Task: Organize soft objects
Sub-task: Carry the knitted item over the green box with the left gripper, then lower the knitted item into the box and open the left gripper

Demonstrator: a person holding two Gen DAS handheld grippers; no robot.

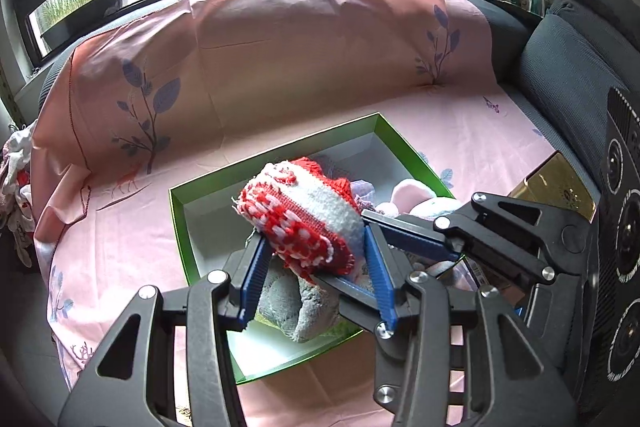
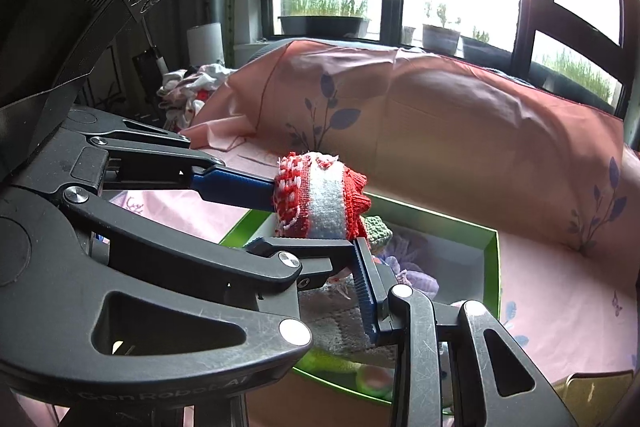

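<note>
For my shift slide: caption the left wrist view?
Both grippers hold a rolled red-and-white knit above a green box of soft things.

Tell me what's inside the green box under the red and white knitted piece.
Inside the green box lie a grey fluffy cloth, a pink soft piece and something lilac. The red and white knit and tongs cover the middle.
</note>
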